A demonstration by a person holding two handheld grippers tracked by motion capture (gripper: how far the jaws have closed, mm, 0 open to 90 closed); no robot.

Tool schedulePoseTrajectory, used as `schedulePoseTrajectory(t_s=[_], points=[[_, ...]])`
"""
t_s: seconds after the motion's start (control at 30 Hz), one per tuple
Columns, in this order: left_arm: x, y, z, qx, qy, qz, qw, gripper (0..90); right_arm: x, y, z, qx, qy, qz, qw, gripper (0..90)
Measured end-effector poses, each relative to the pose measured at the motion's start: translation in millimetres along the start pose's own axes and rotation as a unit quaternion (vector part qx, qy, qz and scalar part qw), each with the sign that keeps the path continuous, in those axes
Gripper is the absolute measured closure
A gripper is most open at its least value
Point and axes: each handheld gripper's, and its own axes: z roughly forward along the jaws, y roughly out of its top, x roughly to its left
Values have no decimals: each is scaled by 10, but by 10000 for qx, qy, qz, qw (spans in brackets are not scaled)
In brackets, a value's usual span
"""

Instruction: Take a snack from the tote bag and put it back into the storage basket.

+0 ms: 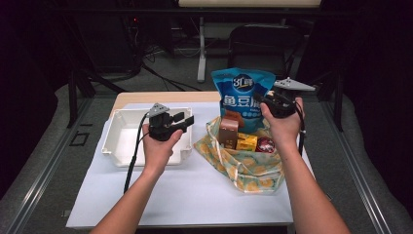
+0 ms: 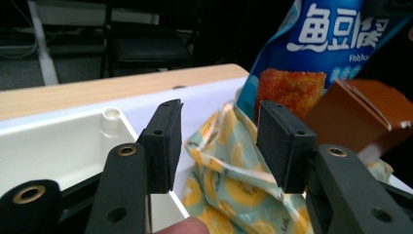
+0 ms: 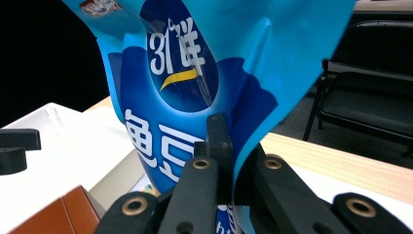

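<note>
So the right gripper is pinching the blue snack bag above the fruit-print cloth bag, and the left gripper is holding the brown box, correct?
Not quite. The left gripper holds nothing; its jaws stand open and empty in the left gripper view. The brown box sits in the cloth bag.

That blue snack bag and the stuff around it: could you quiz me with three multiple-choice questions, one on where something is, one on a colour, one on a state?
1. Where is the white tray?
A. left of the patterned cloth bag
B. on top of the snack bag
C. on the floor

2. What colour is the small box in the cloth bag?
A. green
B. yellow
C. black

3. How is the right gripper?
A. open over the tray
B. lying on the table
C. shut on the blue snack bag

Answers:
1 A, the high view shows the tray left of the cloth bag.
2 B, it shows yellow beside the brown carton.
3 C, the right gripper view shows the jaws pinching the bag's edge.
</note>
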Motion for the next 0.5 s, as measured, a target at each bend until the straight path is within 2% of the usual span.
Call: schedulePoseTrajectory(t_s=[0.5], points=[[-26, 353, 53, -292, -79, 117, 9995, 501, 139, 306, 106, -179, 13, -72, 9998, 900]])
